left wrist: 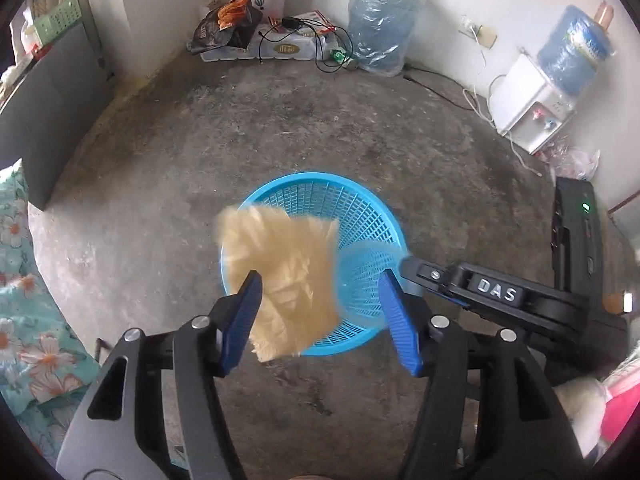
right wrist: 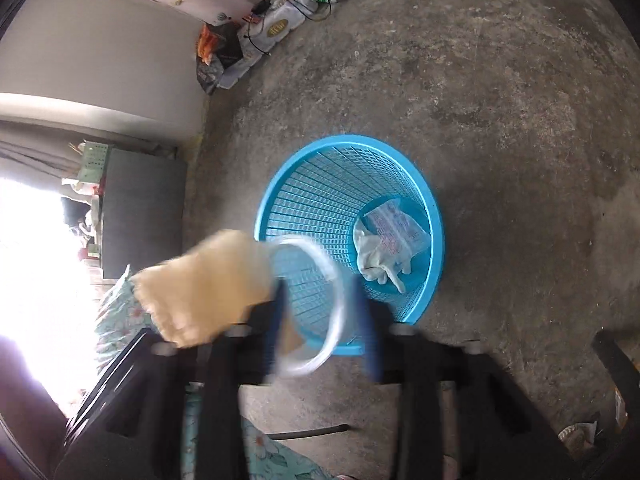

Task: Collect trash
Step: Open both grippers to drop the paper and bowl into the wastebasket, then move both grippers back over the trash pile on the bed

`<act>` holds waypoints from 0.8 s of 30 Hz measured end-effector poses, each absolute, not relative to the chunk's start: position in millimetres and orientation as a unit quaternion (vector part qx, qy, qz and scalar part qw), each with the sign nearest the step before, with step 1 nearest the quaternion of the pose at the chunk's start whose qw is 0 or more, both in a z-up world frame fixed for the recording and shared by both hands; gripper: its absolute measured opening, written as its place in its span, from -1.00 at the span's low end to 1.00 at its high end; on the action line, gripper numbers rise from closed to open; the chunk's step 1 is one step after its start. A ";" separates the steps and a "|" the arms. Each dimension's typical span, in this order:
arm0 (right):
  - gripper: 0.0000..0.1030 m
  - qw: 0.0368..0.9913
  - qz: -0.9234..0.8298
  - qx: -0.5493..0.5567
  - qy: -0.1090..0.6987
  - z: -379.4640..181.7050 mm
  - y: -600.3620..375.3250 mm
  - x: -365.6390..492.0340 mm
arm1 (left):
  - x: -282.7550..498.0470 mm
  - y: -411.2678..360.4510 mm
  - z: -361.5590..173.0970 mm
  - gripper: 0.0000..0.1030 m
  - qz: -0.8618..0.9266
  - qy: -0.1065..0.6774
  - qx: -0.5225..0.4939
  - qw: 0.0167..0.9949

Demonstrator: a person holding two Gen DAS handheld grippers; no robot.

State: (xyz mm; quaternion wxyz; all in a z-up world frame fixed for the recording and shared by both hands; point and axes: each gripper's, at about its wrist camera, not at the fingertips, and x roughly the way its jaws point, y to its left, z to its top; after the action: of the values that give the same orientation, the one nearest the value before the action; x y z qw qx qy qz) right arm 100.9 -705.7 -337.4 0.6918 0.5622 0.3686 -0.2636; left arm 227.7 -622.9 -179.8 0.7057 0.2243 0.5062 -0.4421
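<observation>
Crumpled tan paper (left wrist: pixel 280 276) over round blue lattice basket (left wrist: pixel 320 196) — concrete floor (left wrist: pixel 160 184).

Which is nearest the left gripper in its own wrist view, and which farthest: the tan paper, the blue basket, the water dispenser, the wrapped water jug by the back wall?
From the left gripper:
1. Tan paper, between the fingers, by the left one.
2. Blue basket, on the floor just beyond.
3. Water dispenser, right, by the wall.
4. Wrapped water jug, at the back wall.

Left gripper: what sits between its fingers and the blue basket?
A blurred tan paper scrap, loose between the open left gripper's fingers, over the basket. Left wrist view.
</observation>
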 end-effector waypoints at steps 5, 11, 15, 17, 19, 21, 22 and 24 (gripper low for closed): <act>-0.02 0.688 -0.286 0.557 0.367 -352.0 -710.9 90.0 | 231.3 -607.4 -161.2 0.21 -0.453 0.491 0.192 0.719; -0.02 0.725 -0.286 0.528 0.338 -318.4 -692.8 67.8 | 231.3 -572.9 -95.5 0.21 -0.481 0.454 0.132 0.738; -0.02 0.779 -0.255 0.477 0.317 -259.6 -658.7 63.1 | 224.5 -520.3 -25.9 0.21 -0.515 0.432 0.082 0.736; -0.02 0.810 -0.226 0.447 0.306 -222.9 -634.2 62.3 | 223.6 -479.0 14.6 0.21 -0.521 0.414 0.065 0.743; -0.02 0.840 -0.192 0.414 0.295 -187.0 -607.1 61.4 | 223.1 -429.8 52.6 0.21 -0.523 0.394 0.048 0.755; -0.02 0.866 -0.150 0.381 0.287 -154.8 -576.8 60.9 | 222.1 -368.8 87.1 0.29 -0.510 0.366 0.037 0.778; -0.02 0.878 -0.124 0.365 0.285 -140.4 -560.3 61.5 | 221.1 -337.2 101.5 0.31 -0.499 0.353 0.034 0.791; 0.00 0.894 -0.073 0.339 0.285 -119.0 -530.1 63.8 | 216.2 -269.3 123.9 0.35 -0.465 0.331 0.030 0.821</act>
State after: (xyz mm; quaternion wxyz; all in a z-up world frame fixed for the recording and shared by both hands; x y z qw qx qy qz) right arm 63.8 -530.1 -119.0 0.8936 0.3390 0.2850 -0.0731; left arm 216.2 -269.3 123.9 0.8209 0.0297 0.3308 -0.4646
